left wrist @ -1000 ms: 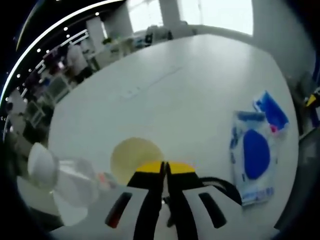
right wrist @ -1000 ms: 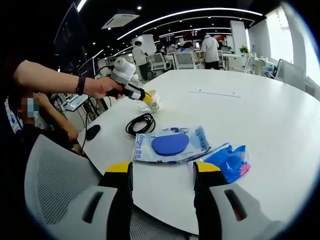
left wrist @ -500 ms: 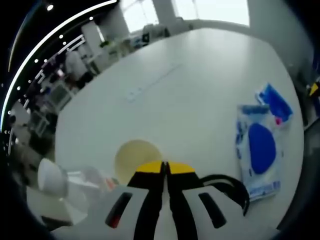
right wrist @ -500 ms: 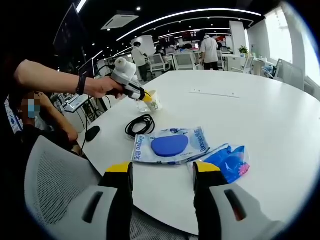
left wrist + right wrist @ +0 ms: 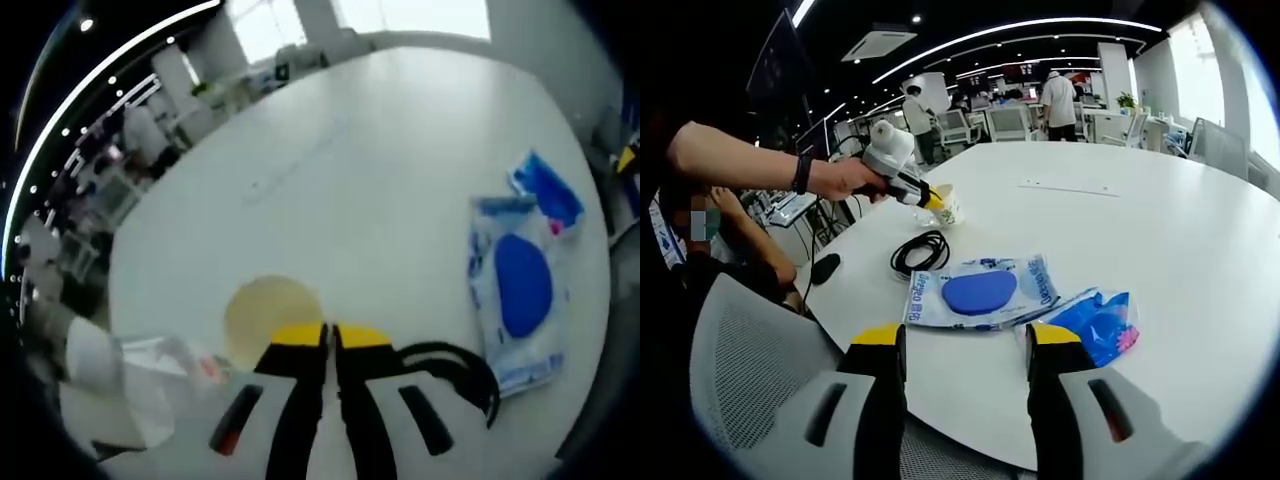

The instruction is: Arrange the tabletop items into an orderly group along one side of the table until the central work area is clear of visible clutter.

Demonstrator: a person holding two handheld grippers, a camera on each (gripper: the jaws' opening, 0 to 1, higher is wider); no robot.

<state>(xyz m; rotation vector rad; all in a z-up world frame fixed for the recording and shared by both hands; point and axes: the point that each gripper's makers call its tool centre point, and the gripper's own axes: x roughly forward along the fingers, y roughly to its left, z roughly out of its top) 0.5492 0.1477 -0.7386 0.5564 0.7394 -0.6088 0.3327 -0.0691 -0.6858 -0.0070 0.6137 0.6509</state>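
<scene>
Cup pinched near the tabletop (image 5: 1200, 230) edge.
Left claw (image 5: 328, 335) grips the cup (image 5: 268, 318); cable (image 5: 920, 248), two packets (image 5: 985, 290) alongside; right claw (image 5: 965, 345) spread, empty.

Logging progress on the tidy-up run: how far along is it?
Done: the black cable, the clear pouch with the blue pad and the blue packet lie close together near one table edge. In hand: the left gripper, jaws shut, grips the paper cup by its rim. Left: setting the cup beside that group. The right gripper hangs open, holding nothing.
</scene>
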